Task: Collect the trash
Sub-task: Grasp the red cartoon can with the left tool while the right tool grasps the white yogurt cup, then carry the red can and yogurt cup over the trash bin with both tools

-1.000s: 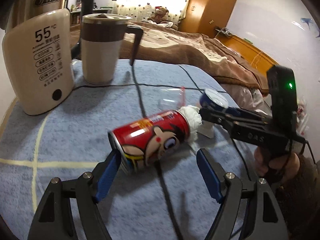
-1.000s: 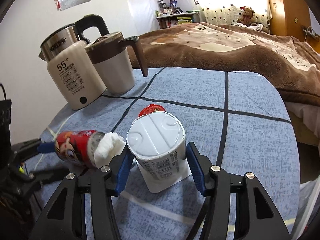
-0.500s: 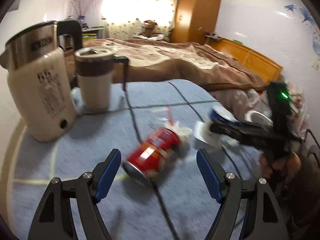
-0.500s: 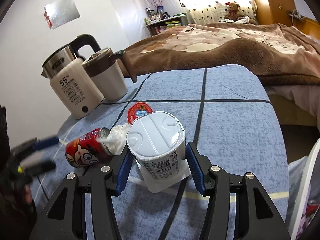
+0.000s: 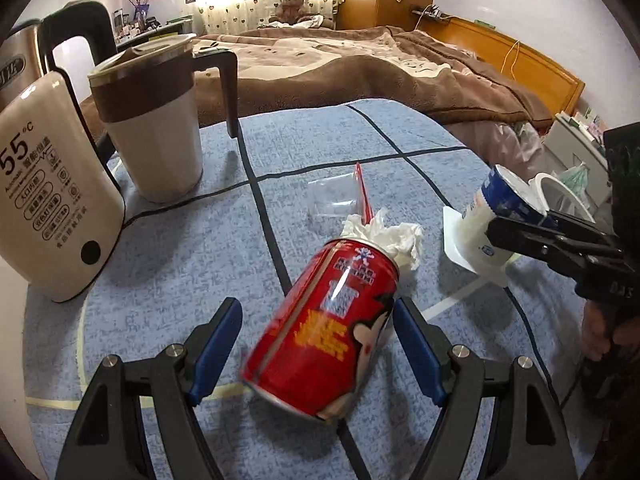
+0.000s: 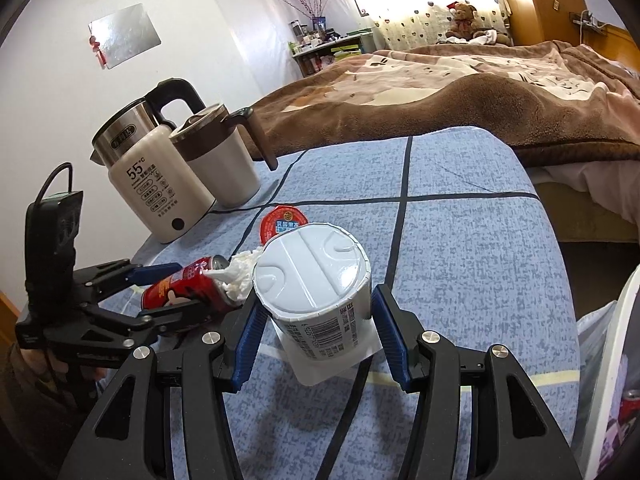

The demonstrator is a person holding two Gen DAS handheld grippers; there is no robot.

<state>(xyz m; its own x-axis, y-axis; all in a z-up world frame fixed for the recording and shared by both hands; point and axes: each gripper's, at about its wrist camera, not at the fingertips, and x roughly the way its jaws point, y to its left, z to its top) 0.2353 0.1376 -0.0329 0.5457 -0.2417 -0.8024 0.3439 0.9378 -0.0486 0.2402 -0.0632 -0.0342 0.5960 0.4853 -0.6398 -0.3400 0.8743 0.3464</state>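
A red drink can [image 5: 324,332] with a cartoon face lies on the blue cloth, white tissue [image 5: 388,234] at its far end. My left gripper [image 5: 318,346] is open with the can between its fingers, the right pad [image 5: 416,354] close to it. My right gripper [image 6: 314,334] is shut on an upside-down white yogurt cup [image 6: 316,284], held just above the cloth. The cup [image 5: 494,218] and right gripper show in the left wrist view. The can [image 6: 184,290] and left gripper [image 6: 160,292] show in the right wrist view.
A cream kettle [image 5: 48,216] and a brown-topped mug [image 5: 152,128] stand at the back left. A clear plastic wrapper [image 5: 336,196] and a red foil lid [image 6: 282,222] lie mid-table. A bin with a bag [image 5: 568,196] stands off the table's right edge. A bed lies beyond.
My left gripper pulled back and swung, then came in around the can, which has turned end-on. My right gripper has lifted the yogurt cup slightly and drawn back toward the table edge.
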